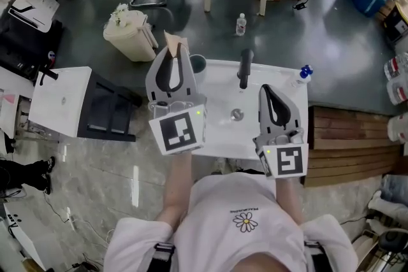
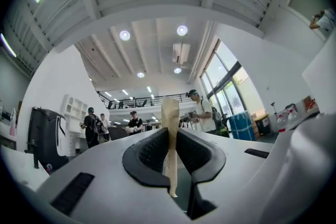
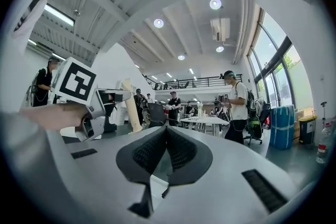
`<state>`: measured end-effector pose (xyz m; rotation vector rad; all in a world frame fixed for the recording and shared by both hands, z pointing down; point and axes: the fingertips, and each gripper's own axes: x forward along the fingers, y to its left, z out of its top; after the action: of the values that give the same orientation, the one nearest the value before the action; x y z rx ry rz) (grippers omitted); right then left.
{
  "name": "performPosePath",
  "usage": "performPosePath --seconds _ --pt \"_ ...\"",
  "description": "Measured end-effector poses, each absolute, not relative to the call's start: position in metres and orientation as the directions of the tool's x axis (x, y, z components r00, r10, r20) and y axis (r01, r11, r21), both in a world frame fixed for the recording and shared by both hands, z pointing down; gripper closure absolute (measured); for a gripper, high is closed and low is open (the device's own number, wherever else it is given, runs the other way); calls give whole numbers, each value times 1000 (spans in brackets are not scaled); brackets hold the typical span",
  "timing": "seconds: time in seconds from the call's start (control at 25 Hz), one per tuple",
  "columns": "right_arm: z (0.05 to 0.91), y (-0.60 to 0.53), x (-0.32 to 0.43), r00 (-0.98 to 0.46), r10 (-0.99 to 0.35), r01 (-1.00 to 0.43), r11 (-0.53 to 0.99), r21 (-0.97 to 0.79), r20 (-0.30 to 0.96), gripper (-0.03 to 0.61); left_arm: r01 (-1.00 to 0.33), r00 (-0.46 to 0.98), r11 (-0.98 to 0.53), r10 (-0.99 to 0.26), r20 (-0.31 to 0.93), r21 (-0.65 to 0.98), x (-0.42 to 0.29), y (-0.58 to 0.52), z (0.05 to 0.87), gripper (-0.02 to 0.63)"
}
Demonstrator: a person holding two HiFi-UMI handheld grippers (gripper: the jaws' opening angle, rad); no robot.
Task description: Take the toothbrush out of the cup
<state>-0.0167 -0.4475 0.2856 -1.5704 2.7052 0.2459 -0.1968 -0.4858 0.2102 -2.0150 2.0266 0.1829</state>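
Observation:
My left gripper (image 1: 176, 51) is raised above the left rim of the white sink (image 1: 217, 83) and is shut on a pale wooden toothbrush (image 1: 174, 41). The brush stands upright between the pads (image 2: 170, 128), its end poking above the fingertips. A grey cup (image 1: 198, 63) sits on the sink's left back corner, just right of that gripper and partly hidden by it. My right gripper (image 1: 267, 90) hovers over the sink's right side, shut with nothing in it (image 3: 167, 131). In the right gripper view the left gripper (image 3: 100, 99) and the toothbrush (image 3: 129, 105) show at the left.
A black faucet (image 1: 245, 68) rises at the back of the sink, and the drain (image 1: 236, 114) lies mid-basin. A blue-capped bottle (image 1: 305, 73) stands on the right back corner. A beige bin (image 1: 131, 35) and a white cabinet (image 1: 64, 102) are to the left, wooden slats (image 1: 347, 143) to the right.

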Motion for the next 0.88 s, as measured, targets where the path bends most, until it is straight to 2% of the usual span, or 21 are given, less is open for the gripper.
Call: performPosePath --seconds 0.36,0.88 --pt "281 -450 -14 -488 -866 -871 474 132 -110 566 -997 75 -69 -954 -289 -30 -168 -441 221 560" --pt "283 -451 -12 -475 -873 -875 458 155 -105 566 -996 92 -85 -959 -266 -41 -156 -431 243 560"
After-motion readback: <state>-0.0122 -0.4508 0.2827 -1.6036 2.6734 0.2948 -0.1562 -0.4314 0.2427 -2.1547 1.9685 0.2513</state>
